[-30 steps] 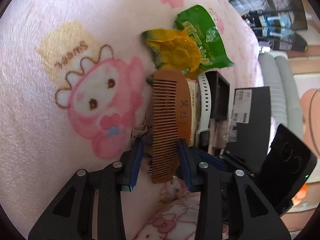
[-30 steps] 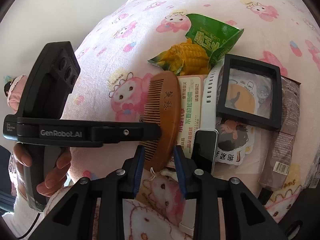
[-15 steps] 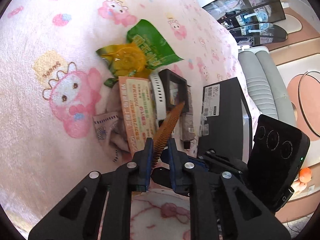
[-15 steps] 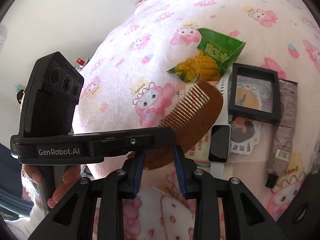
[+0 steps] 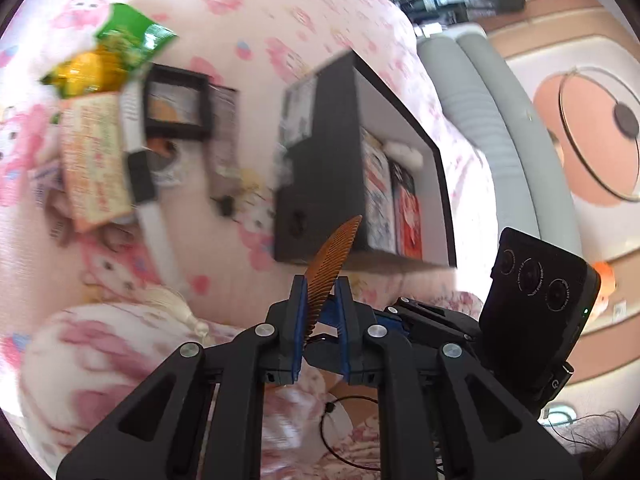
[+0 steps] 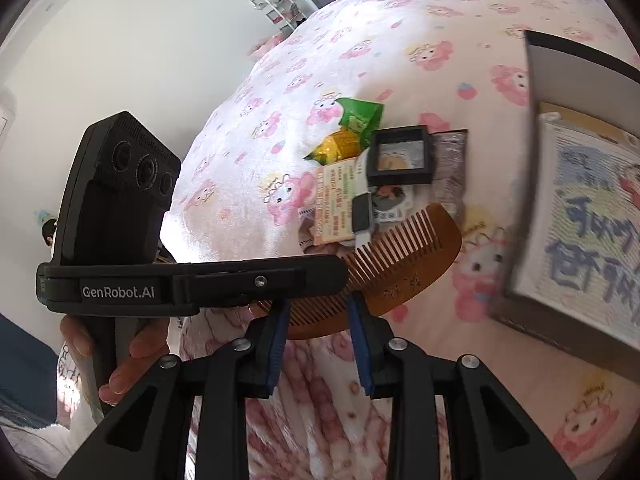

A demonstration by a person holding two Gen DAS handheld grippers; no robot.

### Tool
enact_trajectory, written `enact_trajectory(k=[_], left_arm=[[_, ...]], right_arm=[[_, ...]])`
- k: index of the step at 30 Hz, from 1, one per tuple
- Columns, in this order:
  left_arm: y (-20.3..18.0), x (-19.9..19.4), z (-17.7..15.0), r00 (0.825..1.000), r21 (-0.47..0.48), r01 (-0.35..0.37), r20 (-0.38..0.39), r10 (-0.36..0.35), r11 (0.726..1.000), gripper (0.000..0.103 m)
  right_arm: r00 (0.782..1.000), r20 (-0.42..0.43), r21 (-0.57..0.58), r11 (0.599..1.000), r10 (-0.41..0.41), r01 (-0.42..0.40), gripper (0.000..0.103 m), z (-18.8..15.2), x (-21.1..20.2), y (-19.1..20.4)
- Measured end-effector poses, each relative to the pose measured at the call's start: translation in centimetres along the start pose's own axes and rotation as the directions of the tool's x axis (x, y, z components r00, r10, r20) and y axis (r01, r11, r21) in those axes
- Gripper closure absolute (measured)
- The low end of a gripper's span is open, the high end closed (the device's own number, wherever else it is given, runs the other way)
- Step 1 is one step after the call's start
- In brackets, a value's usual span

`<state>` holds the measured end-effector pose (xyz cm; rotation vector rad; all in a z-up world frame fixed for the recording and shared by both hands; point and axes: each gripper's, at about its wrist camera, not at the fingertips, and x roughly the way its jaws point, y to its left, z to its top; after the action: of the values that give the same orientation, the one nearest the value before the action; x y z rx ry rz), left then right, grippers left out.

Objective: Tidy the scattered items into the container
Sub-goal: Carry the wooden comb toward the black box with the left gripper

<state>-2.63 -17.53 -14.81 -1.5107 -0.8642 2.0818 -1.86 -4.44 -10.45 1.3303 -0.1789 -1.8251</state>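
A wooden comb (image 5: 334, 252) is pinched edge-on between the blue pads of the left gripper (image 5: 320, 292), low in the centre of the left wrist view, above the pink cartoon-print blanket (image 5: 280, 12). Just beyond it, right of centre, sits the black box (image 5: 320, 168), open, with printed packets (image 5: 406, 208) and a white lump inside. The remaining clutter lies at upper left: a green-and-yellow snack bag (image 5: 108, 56), an orange sachet (image 5: 94, 160), a white watch band (image 5: 144, 184) and a small black frame (image 5: 176, 108). The right gripper (image 6: 320, 324) hangs behind the comb, jaws narrow, gripping nothing visible.
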Motion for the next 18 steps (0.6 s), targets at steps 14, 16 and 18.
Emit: enact_trajectory(k=[14,16,18], left_arm=[[-4.1,8.8,-2.8,0.986,0.051,-0.087,-0.138,0.093,0.995,0.095],[-3.1,7.6,-2.4,0.987,0.028,-0.117,-0.107,0.120,0.993,0.094],[-1.7,6.5,-1.9,0.982,-0.010,-0.171,-0.077,0.170,0.985,0.092]], right_arm=[[0.996,0.008,0.221,0.972,-0.084,0.080,0.074,-8.2,-5.0,-10.4],[0.997,0.003,0.217,0.974,-0.072,0.070,0.074,-8.2,-4.6,-10.4],[0.998,-0.009,0.207,0.977,-0.055,0.056,0.073,-8.1,-4.1,-10.2]])
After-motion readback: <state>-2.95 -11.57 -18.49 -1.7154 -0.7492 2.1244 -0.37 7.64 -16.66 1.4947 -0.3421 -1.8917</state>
